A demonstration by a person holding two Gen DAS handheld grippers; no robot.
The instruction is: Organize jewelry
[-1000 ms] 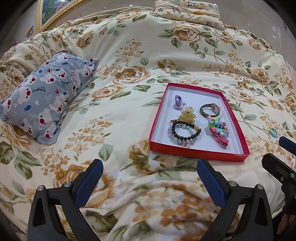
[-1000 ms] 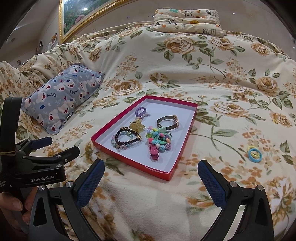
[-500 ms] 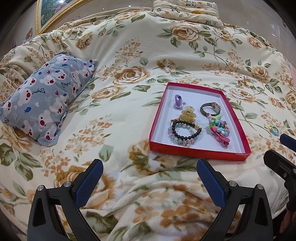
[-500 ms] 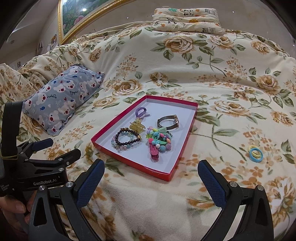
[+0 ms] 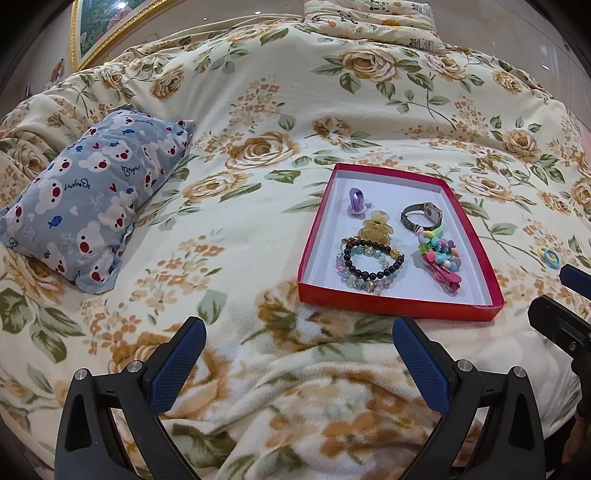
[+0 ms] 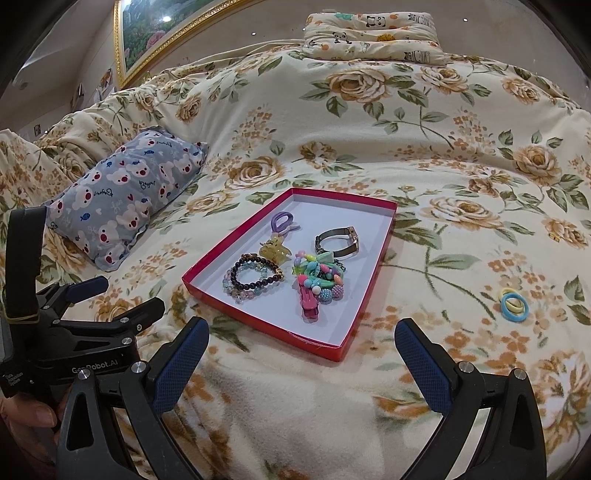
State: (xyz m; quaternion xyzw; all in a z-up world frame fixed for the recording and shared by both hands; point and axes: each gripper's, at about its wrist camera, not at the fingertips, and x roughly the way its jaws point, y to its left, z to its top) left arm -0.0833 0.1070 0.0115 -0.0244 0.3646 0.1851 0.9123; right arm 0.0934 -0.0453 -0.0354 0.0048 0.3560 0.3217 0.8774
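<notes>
A red tray (image 5: 399,305) (image 6: 258,312) with a white floor lies on the floral bedspread. In it are beaded bracelets (image 5: 369,264) (image 6: 253,275), a yellow hair claw (image 5: 376,229), a purple hair clip (image 5: 356,201) (image 6: 281,221), a watch (image 5: 421,216) (image 6: 338,240) and a colourful bead-and-clip bundle (image 5: 439,258) (image 6: 317,286). Blue and yellow hair rings (image 6: 513,301) (image 5: 549,255) lie on the bedspread right of the tray. My left gripper (image 5: 299,354) and right gripper (image 6: 301,356) are open and empty, in front of the tray.
A grey bear-print pillow (image 5: 92,206) (image 6: 125,199) lies to the left. A panda-print pillow (image 6: 373,33) sits at the bed's far end. A gold-framed picture (image 6: 155,33) hangs behind. The bedspread is soft and wrinkled near me.
Both views have shifted slightly; the scene sits a little lower in frame. No item in or near the tray has moved and both grippers stay open.
</notes>
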